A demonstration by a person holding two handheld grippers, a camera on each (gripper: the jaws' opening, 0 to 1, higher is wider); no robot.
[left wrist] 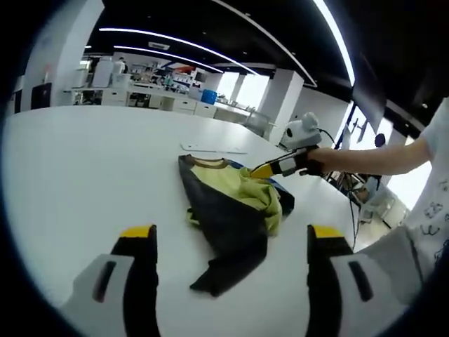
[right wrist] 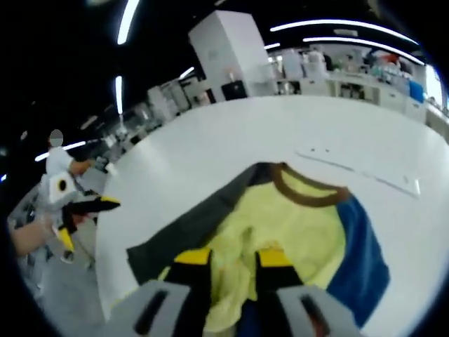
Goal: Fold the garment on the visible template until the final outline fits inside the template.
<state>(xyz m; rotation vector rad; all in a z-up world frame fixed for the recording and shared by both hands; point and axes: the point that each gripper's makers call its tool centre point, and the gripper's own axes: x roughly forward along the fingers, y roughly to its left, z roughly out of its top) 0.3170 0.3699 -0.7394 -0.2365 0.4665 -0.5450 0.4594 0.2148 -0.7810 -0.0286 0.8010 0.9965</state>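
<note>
A crumpled garment (left wrist: 235, 207) lies on the white table (left wrist: 84, 175), showing a yellow body, a brown collar, a blue sleeve and a dark grey part. My left gripper (left wrist: 231, 239) hovers open in front of its dark corner, well short of the cloth. My right gripper (left wrist: 261, 170), held by a hand, meets the garment's far yellow edge. In the right gripper view the garment (right wrist: 295, 217) spreads ahead, and the right gripper (right wrist: 233, 258) has bunched yellow fabric between its narrowed jaws. The left gripper (right wrist: 88, 217) hangs open off the table's left edge.
A thin pale template outline (left wrist: 214, 149) is marked on the table behind the garment, and the template outline (right wrist: 358, 172) runs beyond the collar. The table edge (right wrist: 102, 260) drops off at the left. Desks and shelves stand far behind.
</note>
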